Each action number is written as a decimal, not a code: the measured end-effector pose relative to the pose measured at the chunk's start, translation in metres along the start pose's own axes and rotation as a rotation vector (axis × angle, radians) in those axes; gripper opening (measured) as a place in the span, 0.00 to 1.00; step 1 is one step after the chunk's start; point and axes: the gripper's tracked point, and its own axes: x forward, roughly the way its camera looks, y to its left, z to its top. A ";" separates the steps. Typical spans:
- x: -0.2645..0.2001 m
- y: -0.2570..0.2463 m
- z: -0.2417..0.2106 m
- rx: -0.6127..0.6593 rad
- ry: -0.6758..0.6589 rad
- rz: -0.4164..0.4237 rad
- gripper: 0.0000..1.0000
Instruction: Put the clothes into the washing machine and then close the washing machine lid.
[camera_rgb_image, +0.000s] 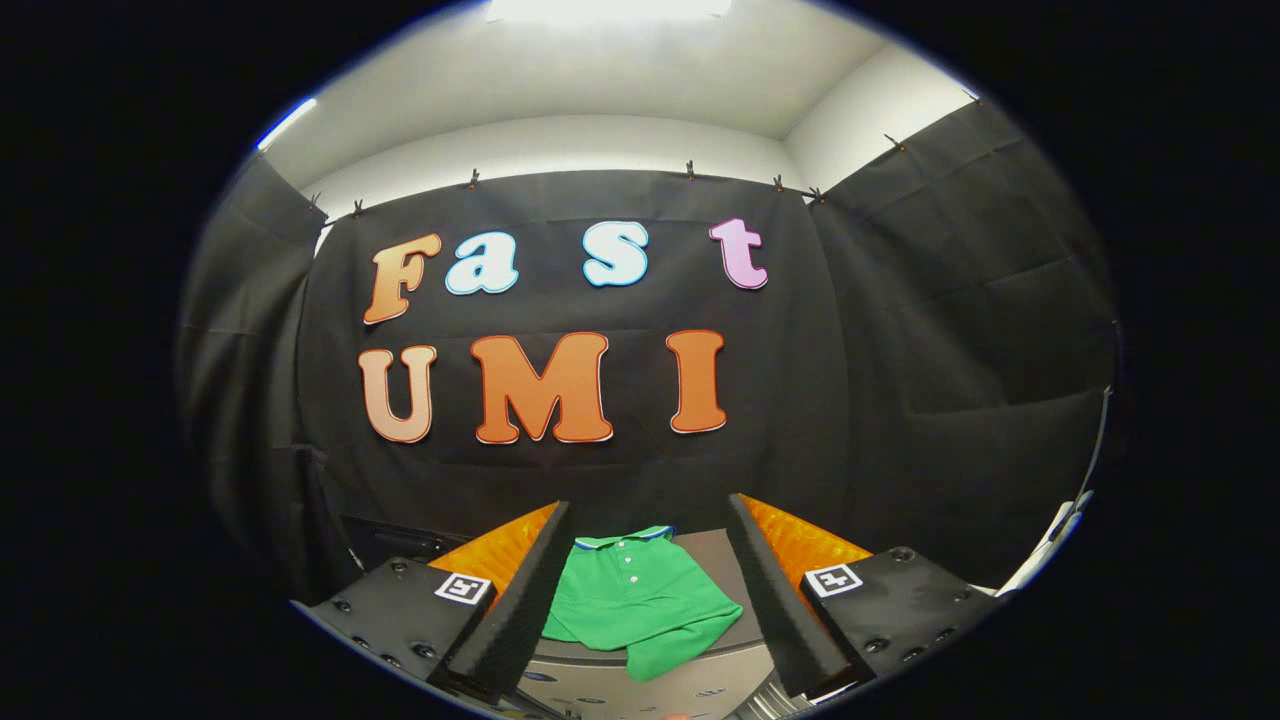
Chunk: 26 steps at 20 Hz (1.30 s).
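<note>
Grey surface (715, 548), crumpled green polo shirt (640, 605) with buttoned collar, hand-held gripper (648, 540) wide open, empty

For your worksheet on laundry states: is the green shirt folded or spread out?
Loosely folded: the green shirt lies flat, collar up, sleeve tucked across, between the open tool's fingers.

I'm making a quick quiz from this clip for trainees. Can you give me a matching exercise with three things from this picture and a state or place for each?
Things:
1. shirt
2. gripper
3. grey surface

States or places:
A. open, fingers spread apart
B. green, lying crumpled between the fingers
C. under the shirt, in front of the black cloth wall

Pairs: 1-B, 2-A, 3-C
</note>
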 end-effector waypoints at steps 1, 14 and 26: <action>-0.001 0.001 0.001 0.001 0.000 0.001 0.98; 0.019 0.004 -0.006 -0.046 0.075 0.006 0.98; 0.175 0.037 -0.109 -0.008 0.483 0.160 0.99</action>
